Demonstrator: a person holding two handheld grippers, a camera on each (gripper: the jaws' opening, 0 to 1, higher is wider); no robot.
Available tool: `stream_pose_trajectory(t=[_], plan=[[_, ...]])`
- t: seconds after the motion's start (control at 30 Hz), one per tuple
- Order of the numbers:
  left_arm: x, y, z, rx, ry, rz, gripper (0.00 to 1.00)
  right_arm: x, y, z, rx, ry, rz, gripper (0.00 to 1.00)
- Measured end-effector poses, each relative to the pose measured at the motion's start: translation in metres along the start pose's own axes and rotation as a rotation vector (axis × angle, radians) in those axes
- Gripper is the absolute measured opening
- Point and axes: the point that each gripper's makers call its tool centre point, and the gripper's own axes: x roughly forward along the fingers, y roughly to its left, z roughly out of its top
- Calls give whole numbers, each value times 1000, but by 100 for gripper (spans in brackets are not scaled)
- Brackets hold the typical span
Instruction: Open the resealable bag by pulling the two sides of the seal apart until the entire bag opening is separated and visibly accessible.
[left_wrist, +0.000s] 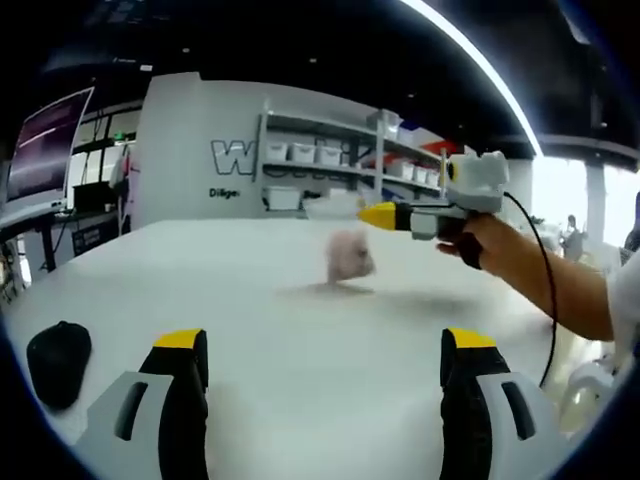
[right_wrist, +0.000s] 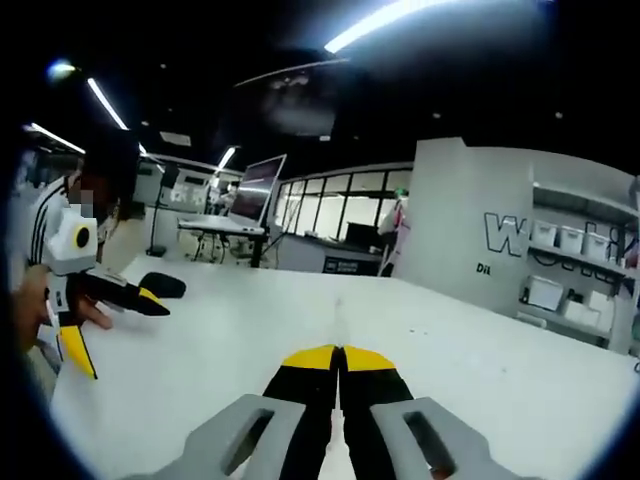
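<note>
The bag (left_wrist: 348, 258) sat blurry, small and pinkish, out on the white bench (left_wrist: 300, 340), far from both tools. The left tool (left_wrist: 320, 345) had its jaws wide apart. The right tool (right_wrist: 341, 352) had its jaws pressed together on nothing. I think the opening had not started; next each tool needed to reach the bag and pinch one side of its seal

White table (left_wrist: 300, 350), black rounded object (left_wrist: 58, 362) near its edge, wall shelves with white bins (left_wrist: 320, 155), monitor (left_wrist: 45, 140)
</note>
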Motion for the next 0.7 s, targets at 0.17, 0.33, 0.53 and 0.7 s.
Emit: stream_pose_trajectory(t=[0.17,0.33,0.53,0.7], plan=[[1,-4,-1,-2,3,-10,96,-13,12,8,9,-33,11,0],[1,-8,-2,0,6,-16,96,-22,21,12,21,-53,24,0],[1,-11,-2,0,8,-24,95,-29,29,15,38,-73,32,0],[1,-13,-2,-4,8,-30,95,-33,39,14,49,-80,45,0]])
